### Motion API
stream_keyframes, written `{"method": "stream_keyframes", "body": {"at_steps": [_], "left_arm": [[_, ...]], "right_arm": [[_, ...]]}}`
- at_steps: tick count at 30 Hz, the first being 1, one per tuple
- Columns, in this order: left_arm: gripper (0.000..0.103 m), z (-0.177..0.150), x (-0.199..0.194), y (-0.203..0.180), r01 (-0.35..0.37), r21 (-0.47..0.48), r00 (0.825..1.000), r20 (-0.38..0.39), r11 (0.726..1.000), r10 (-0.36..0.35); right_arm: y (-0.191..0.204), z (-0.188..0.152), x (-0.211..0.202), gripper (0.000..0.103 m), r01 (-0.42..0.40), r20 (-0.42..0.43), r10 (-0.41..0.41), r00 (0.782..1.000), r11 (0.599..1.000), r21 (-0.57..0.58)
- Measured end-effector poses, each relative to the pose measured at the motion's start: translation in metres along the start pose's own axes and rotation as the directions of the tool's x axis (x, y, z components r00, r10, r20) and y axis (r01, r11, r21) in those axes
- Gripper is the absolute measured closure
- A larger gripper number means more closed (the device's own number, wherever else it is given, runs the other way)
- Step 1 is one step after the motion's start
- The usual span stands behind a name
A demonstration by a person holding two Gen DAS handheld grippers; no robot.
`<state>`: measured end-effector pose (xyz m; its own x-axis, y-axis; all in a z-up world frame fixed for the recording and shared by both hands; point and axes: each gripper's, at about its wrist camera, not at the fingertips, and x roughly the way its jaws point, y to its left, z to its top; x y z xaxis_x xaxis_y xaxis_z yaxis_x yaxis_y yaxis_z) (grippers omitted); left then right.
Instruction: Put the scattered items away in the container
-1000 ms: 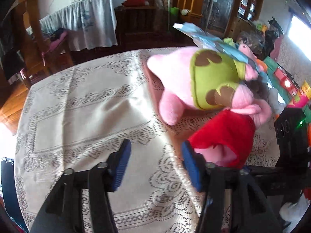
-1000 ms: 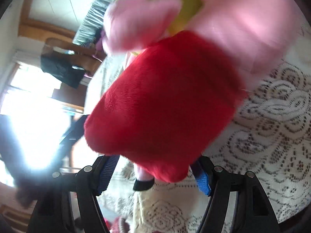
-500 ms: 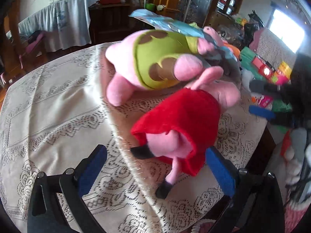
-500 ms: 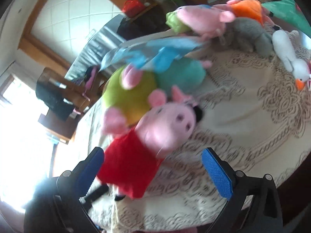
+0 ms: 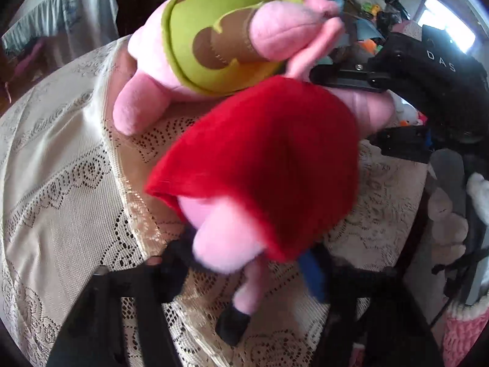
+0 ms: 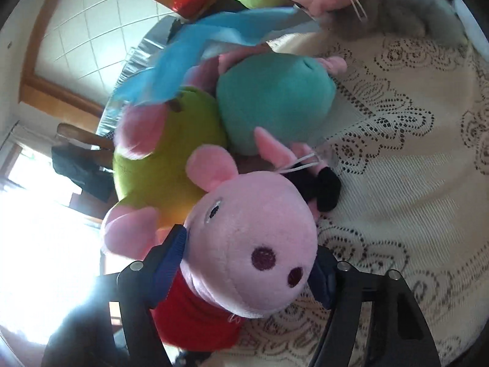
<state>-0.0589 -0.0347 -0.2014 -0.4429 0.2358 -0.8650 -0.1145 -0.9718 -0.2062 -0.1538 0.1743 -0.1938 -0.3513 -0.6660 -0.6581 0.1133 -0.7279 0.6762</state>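
White tiled wall [image 6: 91, 39], wooden frame [image 6: 55, 91], glaring window [image 6: 36, 244]; lace tablecloth [image 6: 412, 183], dark wooden cabinet [image 5: 137, 9]

Daylit, window glare blown out lower left, motion blur, fisheye-bent dark edges

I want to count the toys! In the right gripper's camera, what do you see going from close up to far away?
Pink pig in a red dress, between the right gripper's blue pads → green-dressed plush → teal plush → blue wrapper → grey plush at the far edge of the lace tablecloth.
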Motion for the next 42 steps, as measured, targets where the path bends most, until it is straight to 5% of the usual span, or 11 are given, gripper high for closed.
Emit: {"method": "stream_keyframes", "body": {"at_steps": [5,14,19,28,31,34,36,37,38,40,42], "left_arm": [[0.056,-0.007,-0.053,0.014,-0.132,0.043,0.986,0.104,0.99,0.127],[0.055,-0.035,-0.1,0.085,-0.132,-0.14,0.982,0.119,0.981,0.149],[0.001,-0.036,-0.1,0.085,-0.119,-0.16,0.973,0.176,0.98,0.147],[0.0,-0.013,-0.087,0.05,-0.223,-0.098,0.951,0.195,0.97,0.238],[0.0,-0.005,-0.08,0.045,-0.174,-0.093,0.963,0.191,0.98,0.189],[0.001,-0.001,-0.074,0.047,-0.119,-0.119,0.973,0.186,0.986,0.139],[0.002,0.0,-0.07,0.047,-0.14,-0.122,0.969,0.189,0.983,0.161],[0.002,0.001,-0.068,0.047,-0.144,-0.131,0.968,0.188,0.981,0.167],[0.002,0.002,-0.067,0.047,-0.148,-0.14,0.967,0.188,0.979,0.173],[0.002,0.003,-0.067,0.049,-0.121,-0.173,0.967,0.201,0.977,0.155],[0.002,0.005,-0.066,0.051,-0.102,-0.198,0.966,0.213,0.975,0.145]], "right_arm": [[0.019,-0.029,-0.024,0.032,-0.124,-0.006,0.124,0.992,0.992,-0.021],[0.036,-0.076,-0.015,0.023,-0.075,-0.038,0.073,0.997,0.996,-0.041],[0.052,-0.086,-0.051,0.0,0.015,0.088,0.0,0.996,0.986,-0.167],[0.064,-0.079,-0.074,0.012,0.125,0.219,-0.075,0.973,0.966,-0.226],[0.071,-0.084,-0.083,0.025,0.174,0.305,-0.098,0.947,0.956,-0.235],[0.092,-0.097,-0.104,0.018,0.318,0.484,-0.144,0.863,0.9,-0.298],[0.092,-0.091,-0.099,0.007,0.277,0.444,-0.126,0.887,0.914,-0.295],[0.086,-0.084,-0.09,0.011,0.233,0.375,-0.117,0.92,0.931,-0.28],[0.08,-0.077,-0.081,0.033,0.19,0.306,-0.105,0.946,0.946,-0.262],[0.074,-0.074,-0.069,0.06,0.271,0.304,-0.194,0.933,0.934,-0.233],[0.067,-0.074,-0.062,0.06,0.252,0.291,-0.186,0.938,0.944,-0.212]]}}
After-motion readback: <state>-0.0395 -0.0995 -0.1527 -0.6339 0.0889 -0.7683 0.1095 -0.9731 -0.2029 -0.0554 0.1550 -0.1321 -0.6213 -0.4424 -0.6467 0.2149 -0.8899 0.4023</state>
